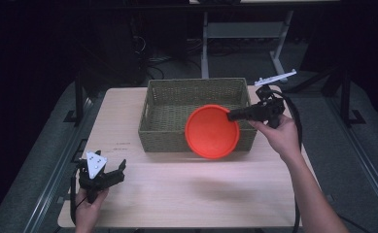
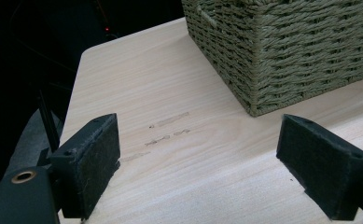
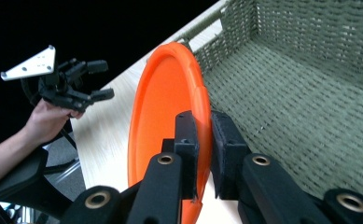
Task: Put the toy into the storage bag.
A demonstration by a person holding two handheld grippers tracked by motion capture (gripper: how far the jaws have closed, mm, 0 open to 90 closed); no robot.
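Observation:
An orange plate (image 1: pixel 212 132) hangs on edge above the front wall of a woven green basket (image 1: pixel 160 103). My right gripper (image 1: pixel 233 115) is shut on the plate's right rim and holds it up in the air. In the right gripper view the two black jaws clamp the plate (image 3: pixel 163 102) at its rim, with the basket's floor (image 3: pixel 286 102) just beyond it. My left gripper (image 1: pixel 110 170) rests near the table's front left corner, open, with nothing between its jaws. Its view shows my left gripper (image 2: pixel 198 163) over bare wood and the basket's corner (image 2: pixel 282 51) ahead.
The light wooden table (image 1: pixel 177 189) has a dark drop on all sides. A metal frame leg (image 1: pixel 205 43) stands behind the basket. In the right gripper view the person's other hand (image 3: pixel 48 116) grips the left gripper beyond the plate.

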